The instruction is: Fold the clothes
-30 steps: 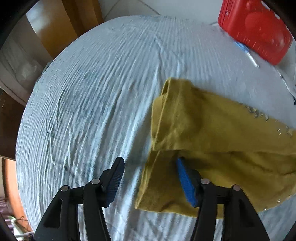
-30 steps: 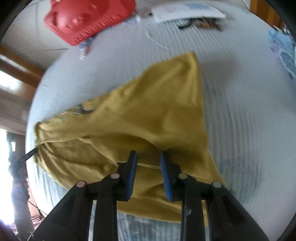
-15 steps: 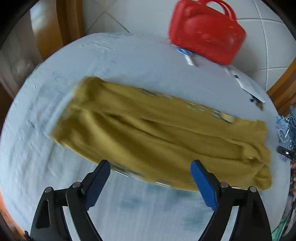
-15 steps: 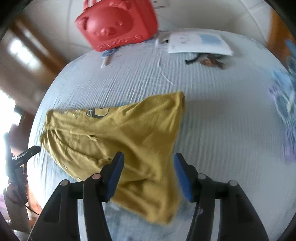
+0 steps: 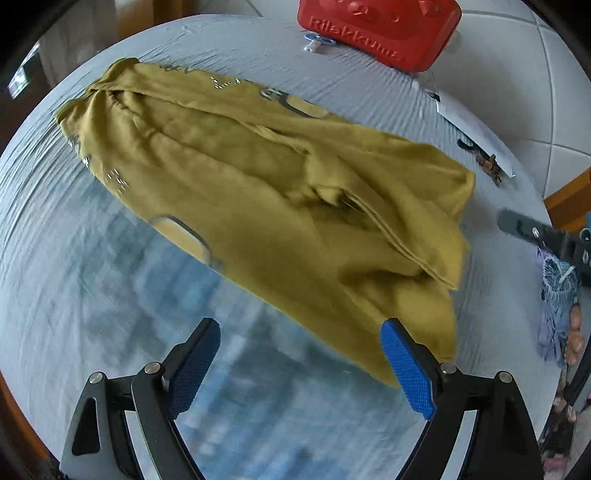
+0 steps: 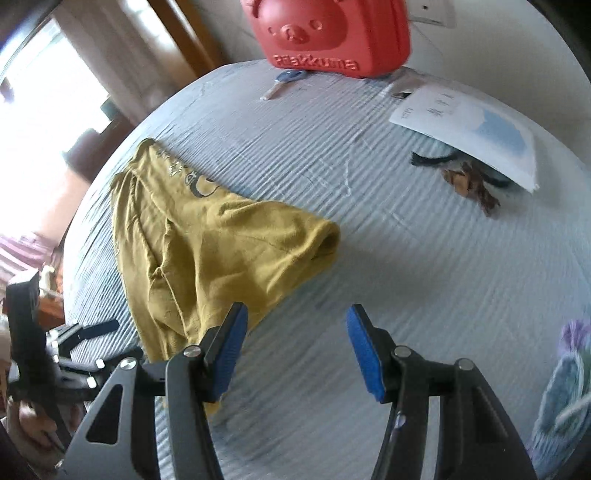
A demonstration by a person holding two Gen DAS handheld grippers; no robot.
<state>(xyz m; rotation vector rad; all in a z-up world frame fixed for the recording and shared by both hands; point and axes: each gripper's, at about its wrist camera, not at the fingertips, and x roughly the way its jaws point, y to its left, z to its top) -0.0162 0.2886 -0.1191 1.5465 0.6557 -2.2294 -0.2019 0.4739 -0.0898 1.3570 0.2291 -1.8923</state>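
Observation:
A mustard-yellow garment (image 5: pixel 266 192) lies folded lengthwise into a long strip on the pale blue ribbed bed cover (image 5: pixel 92 288), with a printed motif along its far edge. In the left wrist view my left gripper (image 5: pixel 301 363) stands open above the cover, just short of the garment's near edge, nothing between its blue pads. In the right wrist view the same garment (image 6: pixel 207 251) lies to the left. My right gripper (image 6: pixel 295 350) is open, its left pad beside the garment's near end, holding nothing. The right gripper's body (image 5: pixel 546 236) shows at the right edge of the left wrist view.
A red bear-faced case (image 6: pixel 328 33) stands at the far edge of the bed. A white paper (image 6: pixel 469 129) with a dark cord and brown scrap lies at the right. A purple-blue cloth (image 6: pixel 565 373) sits at the right edge. A tiled wall rises behind.
Both grippers let go of the yellow garment and opened. The left one swept sideways along it; the right one rolled and drew back. The garment now lies flat as a strip.

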